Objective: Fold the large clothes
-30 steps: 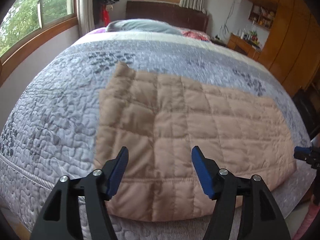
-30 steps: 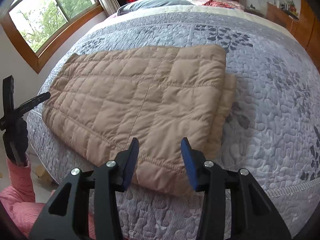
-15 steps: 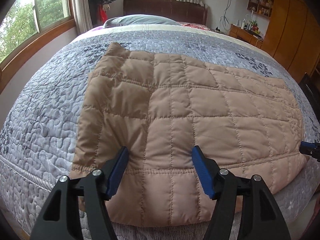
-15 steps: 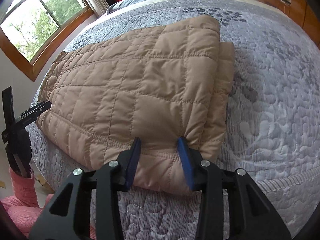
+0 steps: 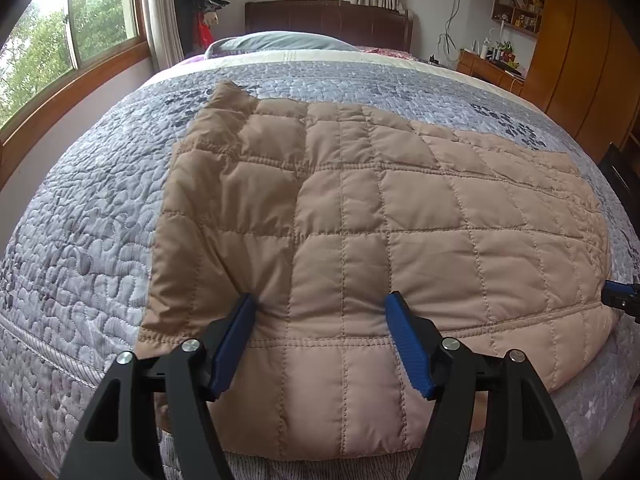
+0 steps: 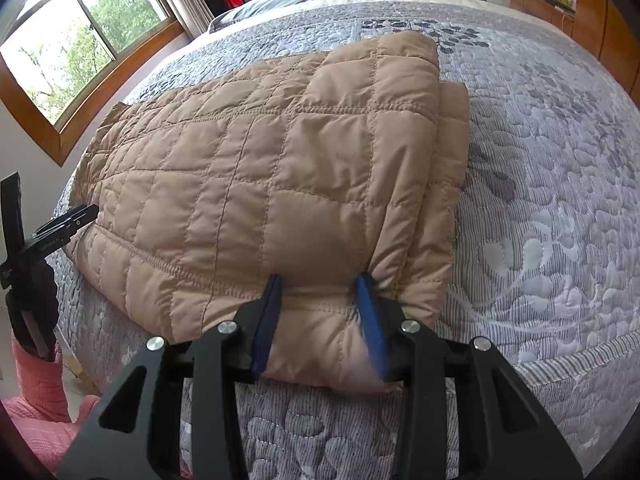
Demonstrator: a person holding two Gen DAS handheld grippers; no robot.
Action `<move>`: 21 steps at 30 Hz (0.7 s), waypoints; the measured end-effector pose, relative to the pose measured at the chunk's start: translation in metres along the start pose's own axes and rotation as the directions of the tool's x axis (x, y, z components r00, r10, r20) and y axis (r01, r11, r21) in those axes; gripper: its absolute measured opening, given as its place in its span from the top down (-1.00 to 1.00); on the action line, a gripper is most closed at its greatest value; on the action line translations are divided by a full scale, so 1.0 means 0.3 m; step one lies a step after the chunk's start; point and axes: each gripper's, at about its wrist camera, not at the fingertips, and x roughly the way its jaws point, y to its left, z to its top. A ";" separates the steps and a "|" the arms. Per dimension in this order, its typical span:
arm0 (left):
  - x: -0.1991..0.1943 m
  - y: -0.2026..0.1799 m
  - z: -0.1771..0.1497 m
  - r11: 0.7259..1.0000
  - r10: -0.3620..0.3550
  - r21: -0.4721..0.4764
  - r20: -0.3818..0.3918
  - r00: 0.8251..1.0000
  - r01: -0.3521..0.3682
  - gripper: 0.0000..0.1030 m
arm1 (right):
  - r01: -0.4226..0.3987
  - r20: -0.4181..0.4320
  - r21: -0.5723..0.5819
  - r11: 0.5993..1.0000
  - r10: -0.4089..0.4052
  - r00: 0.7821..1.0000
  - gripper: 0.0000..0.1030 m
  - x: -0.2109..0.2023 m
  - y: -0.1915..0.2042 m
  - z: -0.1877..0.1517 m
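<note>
Here tan quilted jacket [image 5: 360, 232] lies partly folded on grey bedspread [image 5: 80, 248], hem at near edge; left gripper [image 5: 320, 308] wide astride hem, right gripper [image 6: 320, 284] narrower, pads pinching the folded corner, likely to lift hem for next fold

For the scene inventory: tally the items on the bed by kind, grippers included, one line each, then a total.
Tan quilted garment: 1
Grey patterned bedspread: 1
Grey pillow at the headboard: 1
Grippers, left gripper and right gripper, both at the garment's near edge: 2
Total: 5
</note>
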 end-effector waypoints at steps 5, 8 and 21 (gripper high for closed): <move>0.004 0.002 -0.001 1.000 -0.001 -0.001 0.003 1.000 0.001 -0.34 | -0.012 0.022 0.024 1.000 0.011 1.000 0.27 -0.003 -0.012 -0.006; -0.003 -0.001 0.005 1.000 0.005 -0.004 0.000 1.000 -0.005 -0.35 | -0.021 0.026 0.046 0.999 0.020 0.999 0.27 -0.017 -0.018 -0.002; -0.184 0.034 -0.024 0.999 0.009 -0.054 0.027 1.000 -0.008 -0.35 | -0.070 0.047 -0.019 0.997 0.071 0.996 0.22 -0.228 0.024 0.020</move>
